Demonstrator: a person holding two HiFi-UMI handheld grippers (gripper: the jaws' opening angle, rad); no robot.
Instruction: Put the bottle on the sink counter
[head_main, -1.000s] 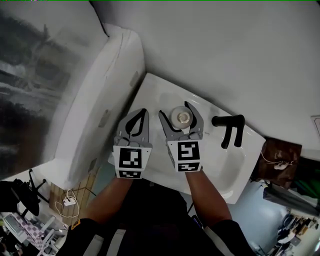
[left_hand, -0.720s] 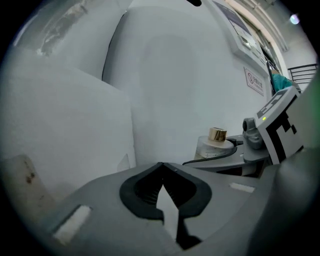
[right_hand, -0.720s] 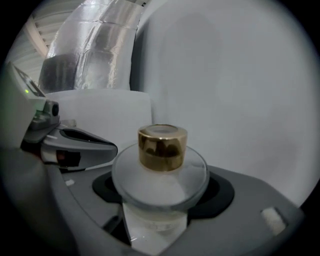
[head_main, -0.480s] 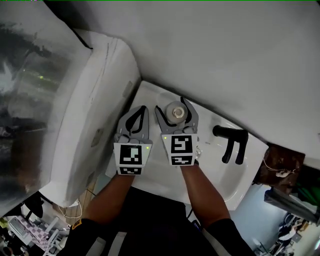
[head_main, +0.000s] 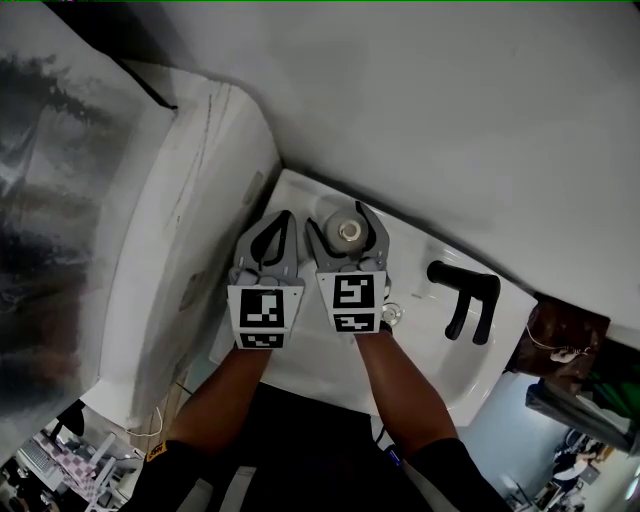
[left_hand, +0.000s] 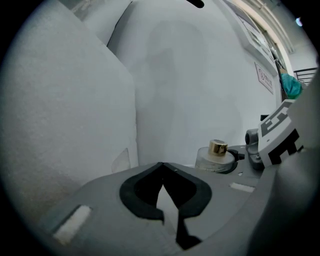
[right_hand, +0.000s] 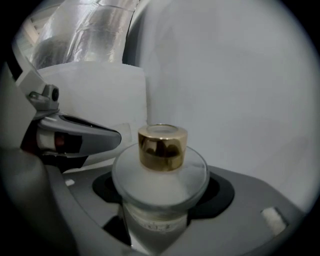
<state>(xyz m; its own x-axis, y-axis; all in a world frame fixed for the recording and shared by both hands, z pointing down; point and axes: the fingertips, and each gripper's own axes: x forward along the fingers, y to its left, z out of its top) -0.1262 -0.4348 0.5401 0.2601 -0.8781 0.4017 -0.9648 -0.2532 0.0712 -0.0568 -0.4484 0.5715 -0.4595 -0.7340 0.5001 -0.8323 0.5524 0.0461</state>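
We're holding the bottle w/ gold cap upright in the R gripper, jaws wide & clamping its glass body, at the back-left corner of the sink counter, close to the wall. Can't tell if its base is touching the counter. Just beside it, we're hovering the L gripper, jaws together, nothing btwn them. The black faucet is sitting well apart, toward the back-right.

Bathroom, white sink set in a corner, black tap (matte finish), plain pale wall behind
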